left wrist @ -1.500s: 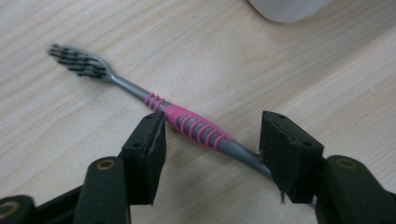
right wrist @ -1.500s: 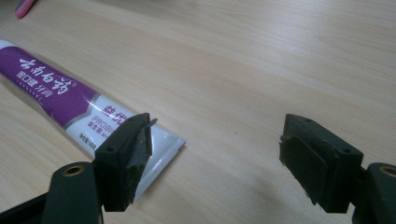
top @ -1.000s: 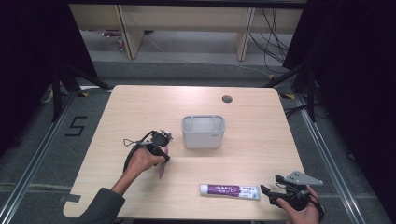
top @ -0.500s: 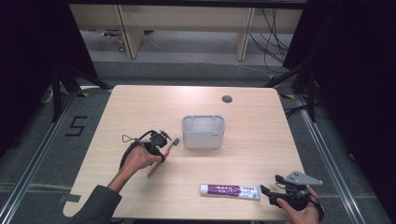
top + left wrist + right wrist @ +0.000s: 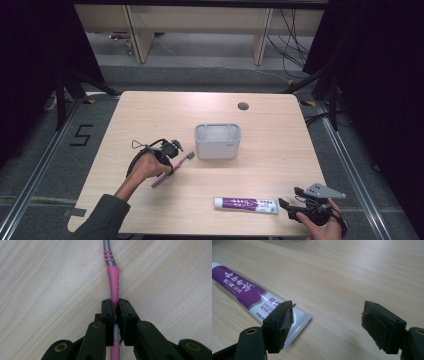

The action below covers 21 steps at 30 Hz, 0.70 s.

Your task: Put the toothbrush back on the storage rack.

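Left gripper point(image 5: 116, 312) has just been closing, fingers now pinching the light, stiff, slim pink toothbrush point(image 5: 114, 282) mid-handle on its ribbed grip, probably won't slip, right gripper point(image 5: 327, 322) fingers spread.

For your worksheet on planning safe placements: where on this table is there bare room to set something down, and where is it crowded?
Free: the far strip between the grey holder and the round hole, and the table's right half above the toothpaste tube. Crowded: left of the holder, where the left gripper clamps the toothbrush.
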Tool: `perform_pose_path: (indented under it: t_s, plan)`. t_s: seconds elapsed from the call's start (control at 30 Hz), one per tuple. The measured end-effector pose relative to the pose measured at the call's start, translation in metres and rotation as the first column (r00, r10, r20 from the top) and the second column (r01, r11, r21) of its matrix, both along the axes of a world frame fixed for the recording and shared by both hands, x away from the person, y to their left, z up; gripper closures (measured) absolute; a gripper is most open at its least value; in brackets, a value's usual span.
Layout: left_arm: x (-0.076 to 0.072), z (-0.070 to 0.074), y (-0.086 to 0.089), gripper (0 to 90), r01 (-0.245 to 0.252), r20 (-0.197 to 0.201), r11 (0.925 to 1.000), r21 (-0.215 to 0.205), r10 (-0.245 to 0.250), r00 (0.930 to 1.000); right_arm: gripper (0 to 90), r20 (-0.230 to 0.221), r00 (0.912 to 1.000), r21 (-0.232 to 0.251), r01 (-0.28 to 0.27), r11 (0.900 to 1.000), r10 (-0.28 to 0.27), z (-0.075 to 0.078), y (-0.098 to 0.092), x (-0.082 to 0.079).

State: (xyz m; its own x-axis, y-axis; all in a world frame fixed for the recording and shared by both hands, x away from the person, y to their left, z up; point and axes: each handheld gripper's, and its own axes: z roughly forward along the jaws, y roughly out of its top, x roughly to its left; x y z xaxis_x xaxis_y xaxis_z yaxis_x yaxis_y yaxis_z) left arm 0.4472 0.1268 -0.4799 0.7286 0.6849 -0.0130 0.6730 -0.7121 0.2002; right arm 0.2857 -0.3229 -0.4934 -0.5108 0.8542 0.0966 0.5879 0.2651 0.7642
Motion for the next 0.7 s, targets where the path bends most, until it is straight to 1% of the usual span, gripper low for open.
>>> perform_pose_path:
  t_s: [0.13,0.2,0.23,0.33,0.37,0.4,0.43,0.5,0.53,0.6,0.63,0.67,0.7]
  plan:
    - [0.001,0.0,0.002,83.1,0.015,-0.001,0.9999,0.001,-0.015,0.9999,25.7,-0.003,1.0,0.003,0.001,1.0,-0.001,0.0,0.0,0.0]
    - [0.0,0.002,0.002,83.1,0.032,-0.01,0.9993,0.018,-0.032,0.9995,25.8,0.002,1.0,0.003,0.004,1.0,-0.004,0.0,0.0,0.0]
    - [-0.001,0.001,0.001,83.2,0.028,-0.009,0.9996,0.01,-0.028,0.9996,25.7,-0.005,1.0,0.003,0.002,1.0,-0.002,0.0,0.0,0.0]
    - [-0.001,0.003,0.0,83.2,0.06,-0.009,0.998,0.021,-0.06,0.9982,25.7,-0.004,1.0,0.003,0.003,1.0,-0.003,0.0,0.0,0.0]
    - [0.0,0.004,0.0,83.3,0.08,-0.002,0.9964,0.028,-0.08,0.9968,25.7,-0.002,1.0,0.002,0.002,1.0,-0.002,0.0,0.0,0.0]
    - [0.002,0.005,0.0,83.3,0.111,0.013,0.9935,0.025,-0.112,0.9937,25.7,-0.002,1.0,0.002,0.002,1.0,-0.002,0.0,0.0,0.0]
    - [-0.001,0.007,-0.001,83.3,0.085,0.005,0.9961,0.023,-0.085,0.9963,25.7,-0.002,1.0,0.002,0.003,1.0,-0.003,0.0,0.0,0.0]
    - [-0.003,0.009,-0.001,83.3,0.065,0.001,0.9978,0.014,-0.065,0.9979,25.7,-0.004,1.0,0.004,0.004,1.0,-0.003,0.0,0.0,0.0]
    - [-0.002,0.011,0.0,83.3,0.07,0.003,0.9973,0.022,-0.07,0.9975,25.7,-0.005,1.0,0.003,0.003,1.0,-0.003,0.0,0.0,0.0]
    - [-0.003,0.012,0.002,83.3,0.06,0.011,0.9981,0.011,-0.061,0.9981,25.7,-0.004,1.0,0.003,0.003,1.0,-0.003,0.0,0.0,0.0]
    - [-0.004,0.015,0.004,83.3,0.046,0.008,0.9989,0.008,-0.046,0.9989,25.7,-0.001,1.0,0.003,0.004,1.0,-0.004,0.0,0.0,0.0]
    - [-0.003,0.016,0.006,83.3,0.052,0.021,0.9987,0.0,-0.052,0.9984,25.7,0.009,1.0,-0.004,0.001,1.0,-0.001,0.0,0.0,0.0]
    - [-0.003,0.018,0.009,83.3,0.051,0.027,0.9986,-0.01,-0.051,0.9983,25.7,-0.001,1.0,0.002,0.004,1.0,-0.004,0.0,0.0,0.0]
